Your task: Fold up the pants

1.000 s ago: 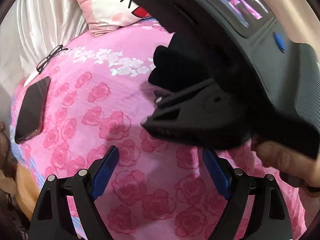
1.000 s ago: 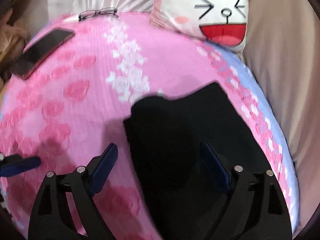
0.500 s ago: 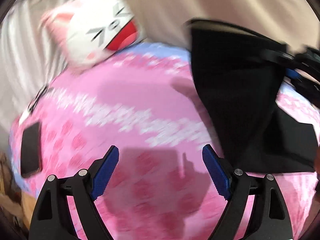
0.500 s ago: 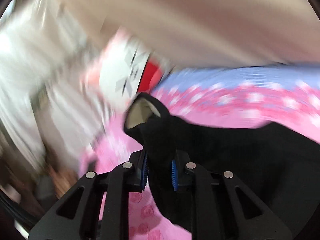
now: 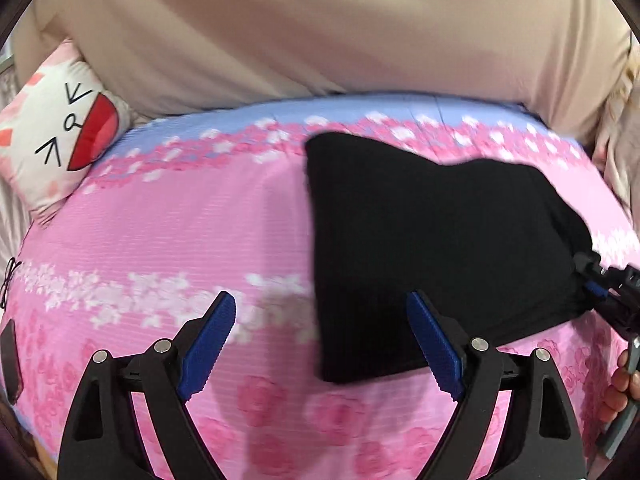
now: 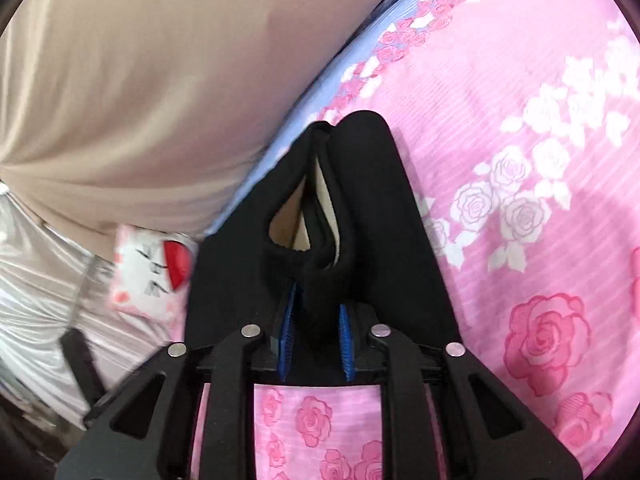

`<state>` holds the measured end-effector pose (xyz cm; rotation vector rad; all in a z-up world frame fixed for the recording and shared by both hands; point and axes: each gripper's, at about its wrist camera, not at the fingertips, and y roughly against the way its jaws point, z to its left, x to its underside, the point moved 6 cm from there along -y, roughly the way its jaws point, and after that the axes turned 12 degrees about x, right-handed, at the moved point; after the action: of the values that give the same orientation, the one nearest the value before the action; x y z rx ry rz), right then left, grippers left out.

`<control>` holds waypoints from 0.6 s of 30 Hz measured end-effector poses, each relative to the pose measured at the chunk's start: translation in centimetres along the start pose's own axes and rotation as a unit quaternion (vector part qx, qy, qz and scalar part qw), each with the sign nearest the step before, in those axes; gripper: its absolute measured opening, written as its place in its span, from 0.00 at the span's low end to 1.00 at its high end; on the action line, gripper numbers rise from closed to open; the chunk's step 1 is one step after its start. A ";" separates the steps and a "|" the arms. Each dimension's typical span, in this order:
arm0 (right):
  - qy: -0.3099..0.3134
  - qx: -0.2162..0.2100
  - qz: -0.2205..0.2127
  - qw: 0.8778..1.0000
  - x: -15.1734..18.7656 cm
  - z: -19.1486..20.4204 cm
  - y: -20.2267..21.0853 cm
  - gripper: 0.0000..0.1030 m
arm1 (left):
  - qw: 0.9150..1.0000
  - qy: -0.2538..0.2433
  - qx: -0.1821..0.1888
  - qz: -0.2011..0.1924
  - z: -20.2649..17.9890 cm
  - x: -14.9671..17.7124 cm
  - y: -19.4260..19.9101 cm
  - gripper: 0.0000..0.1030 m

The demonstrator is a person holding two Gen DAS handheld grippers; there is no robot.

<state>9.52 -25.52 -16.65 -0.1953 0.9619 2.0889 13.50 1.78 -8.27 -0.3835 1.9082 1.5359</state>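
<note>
- Black pants (image 5: pixel 432 240) lie on the bed (image 5: pixel 168 240), on a pink rose-print cover; the right-hand part of the cover as the left wrist view has it, near the far blue border. Cloth looks already doubled into a compact dark panel, edges fairly square.
- Right hand-held gripper (image 6: pixel 316 344): a second ago its jaws stood wide above the garment; they have just been closing and are now narrow, clamped on a thick bunched edge of the pants. Pale lining shows inside the gathered fold ahead of the blue pads (image 6: pixel 286 336).
- From the left wrist view the right hand-held gripper (image 5: pixel 596 284) meets the right corner of the cloth, which is drawn taut toward it.
- Since half a second ago the raised cloth has come down: then it hung up as a sheet, now most of it rests flat on the cover.
- Left hand-held gripper (image 5: pixel 320 344): jaws wide, nothing between them, above the cover with its right pad over the near left edge of the pants. Holding nothing.
- Cartoon-face cushion (image 5: pixel 60 128) at far left, against the beige padded headboard (image 5: pixel 320 32); well apart from the garment.
- Reading: a fold is being laid over or the panel repositioned, right side doing the work. Likely next need is the free left gripper taking the near edge to square it.
- Risk: bunched grip may leave a ridge at that corner.
</note>
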 end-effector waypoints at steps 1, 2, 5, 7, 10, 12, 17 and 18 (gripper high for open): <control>0.005 -0.005 0.005 1.000 -0.1 0.2 0.1 0.27 | 1.000 -0.002 -0.001 0.003 -0.4 0.1 -0.3 0.83; 0.006 -0.020 0.013 1.000 -0.3 0.6 0.3 0.41 | 1.000 -0.003 -0.003 0.006 -0.7 0.2 -0.5 0.83; -0.006 -0.058 0.004 0.998 -2.2 1.4 1.6 0.86 | 1.000 -0.004 -0.008 0.008 -1.4 0.4 -0.4 0.83; 0.016 -0.039 -0.004 0.999 -3.1 2.1 1.5 0.87 | 1.000 -0.003 -0.011 0.007 -1.7 0.3 -0.3 0.83; 0.060 -0.003 0.006 0.998 -3.6 3.1 -0.4 0.86 | 1.000 -0.004 -0.015 0.008 -2.1 0.0 -0.3 0.83; 0.072 0.020 0.008 0.997 -3.6 3.0 -1.3 0.76 | 1.000 -0.008 -0.018 0.008 -2.3 -0.3 -0.5 0.83; 0.101 0.033 -0.033 0.994 -4.0 4.3 1.8 0.17 | 1.000 -0.007 -0.021 0.014 -2.4 -0.7 -1.1 0.83; 0.107 0.038 -0.053 0.992 -4.0 4.5 3.2 0.17 | 1.000 -0.007 -0.022 0.013 -2.3 -0.8 -1.1 0.83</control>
<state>10.61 -26.04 -9.96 -0.4280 1.1308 1.9594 14.08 -0.87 -8.38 -0.3670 1.8788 1.5958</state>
